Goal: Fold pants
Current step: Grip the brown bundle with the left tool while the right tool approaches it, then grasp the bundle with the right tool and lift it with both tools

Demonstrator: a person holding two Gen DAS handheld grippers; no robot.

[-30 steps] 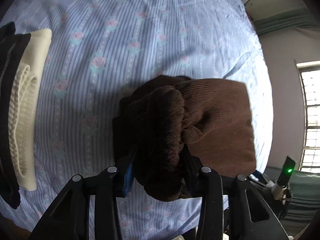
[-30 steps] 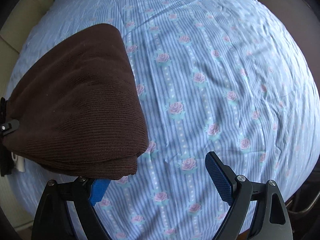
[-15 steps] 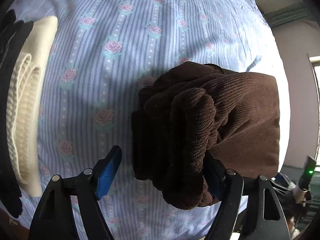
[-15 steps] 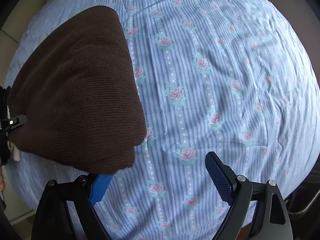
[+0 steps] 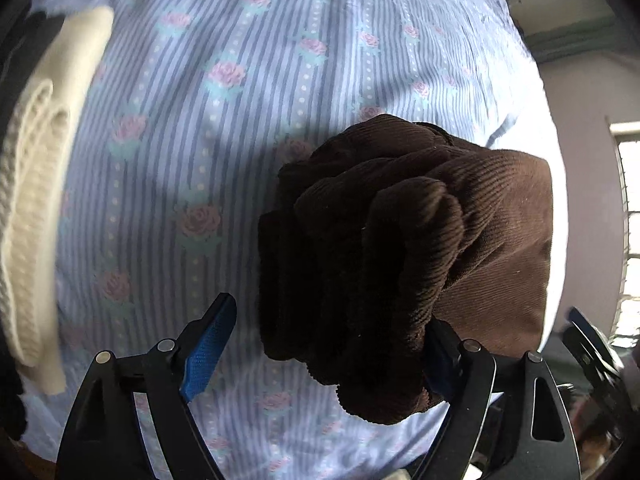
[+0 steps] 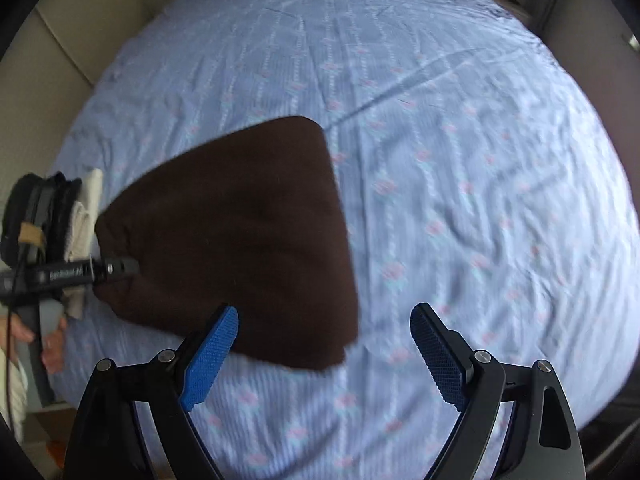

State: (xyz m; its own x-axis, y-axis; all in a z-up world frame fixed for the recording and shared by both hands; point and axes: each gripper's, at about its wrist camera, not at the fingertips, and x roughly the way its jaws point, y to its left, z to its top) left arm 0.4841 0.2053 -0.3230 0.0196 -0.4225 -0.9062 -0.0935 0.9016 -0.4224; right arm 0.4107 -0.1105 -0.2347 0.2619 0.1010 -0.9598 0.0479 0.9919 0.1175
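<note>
The folded brown corduroy pants [image 5: 420, 248] lie on the blue flowered bed sheet [image 5: 248, 80]. In the left wrist view their bunched end fills the gap of my left gripper [image 5: 320, 348], which is open; the cloth rests against the right finger and stands apart from the left blue pad [image 5: 208, 348]. In the right wrist view the pants [image 6: 248, 240] form a flat brown bundle ahead and left of my right gripper [image 6: 324, 356], which is open and empty above the sheet [image 6: 460, 160]. The left gripper's body [image 6: 72, 274] shows at the pants' left end.
A stack of folded clothes, cream knit [image 5: 36, 184] on black, lies at the left bed edge; it also shows in the right wrist view [image 6: 86, 216]. A window [image 5: 628, 220] and wall stand to the right. Beige panels border the bed's far left.
My left gripper has opened and let go of the pants' bunched end. My right gripper has pulled back and up from the pants, which now lie further away.
</note>
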